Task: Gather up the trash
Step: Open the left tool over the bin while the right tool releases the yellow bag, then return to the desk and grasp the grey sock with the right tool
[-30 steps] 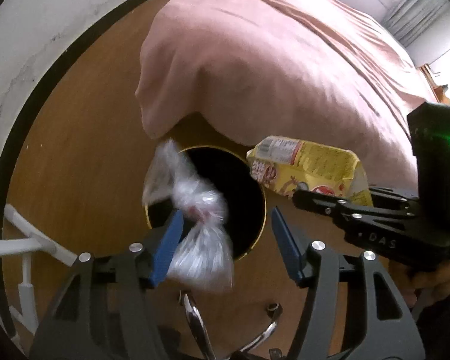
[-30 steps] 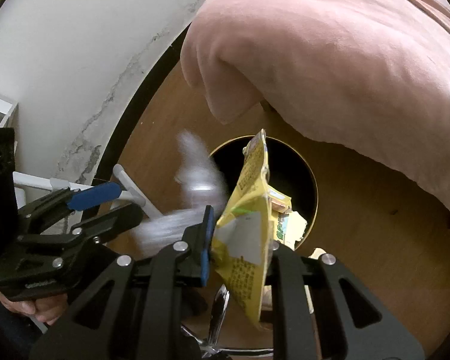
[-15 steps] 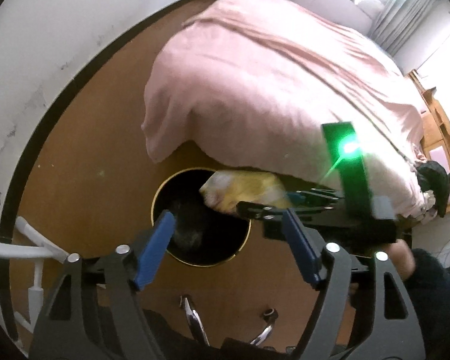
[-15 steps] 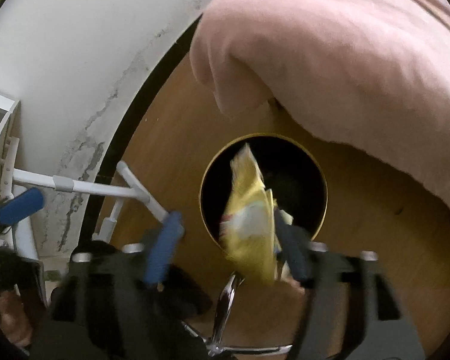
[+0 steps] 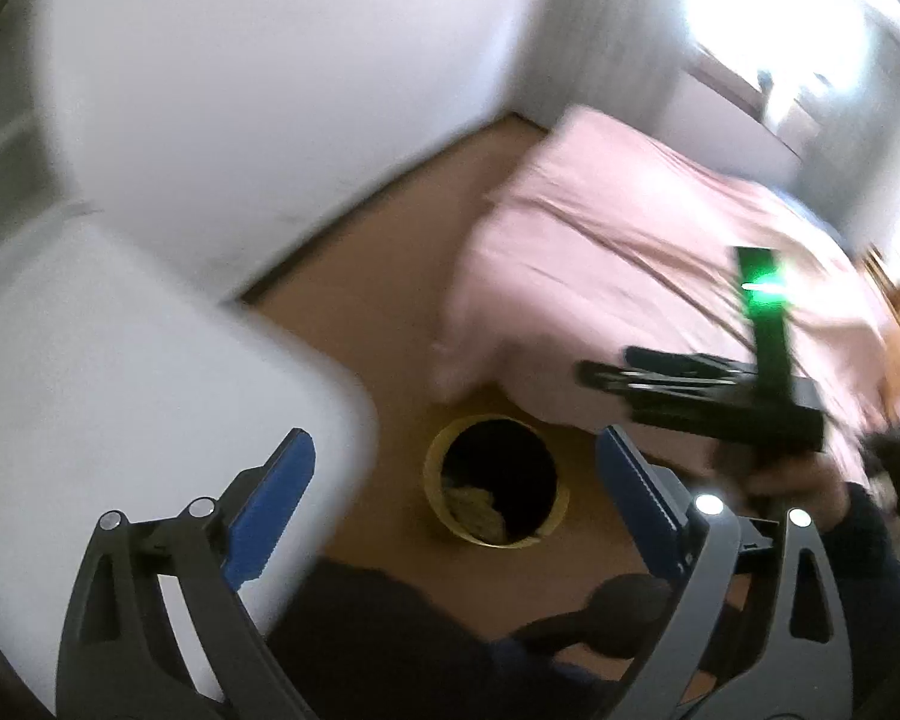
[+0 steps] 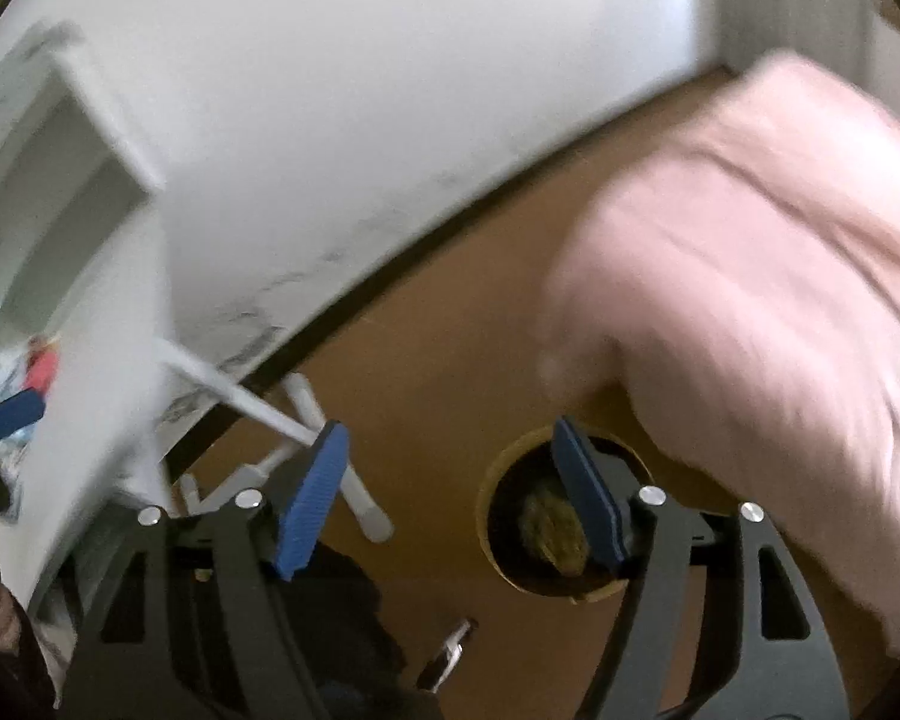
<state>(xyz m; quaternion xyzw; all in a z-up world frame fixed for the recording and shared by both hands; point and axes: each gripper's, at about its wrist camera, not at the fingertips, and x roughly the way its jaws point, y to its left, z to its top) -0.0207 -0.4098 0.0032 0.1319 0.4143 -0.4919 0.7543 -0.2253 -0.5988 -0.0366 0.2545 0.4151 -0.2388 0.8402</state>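
left gripper (image 5: 450, 480): jaws just opened wide, nothing between | right gripper (image 6: 450, 492): jaws spread, empty | bin (image 5: 435, 501): round, gold rim, on wood floor, yellow bag (image 5: 471, 501) lying inside | left view only: right gripper at 3 o'clock | right view only: white rods (image 6: 234, 393) at 9 o'clock | pink bedspread (image 6: 750, 276) overhangs beside bin

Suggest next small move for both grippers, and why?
Probably swing both away toward the white desk to look for more trash. The left gripper and right gripper are open and empty, jaws just opened, and the yellow crumpled bag already lies inside the round gold-rimmed black bin.
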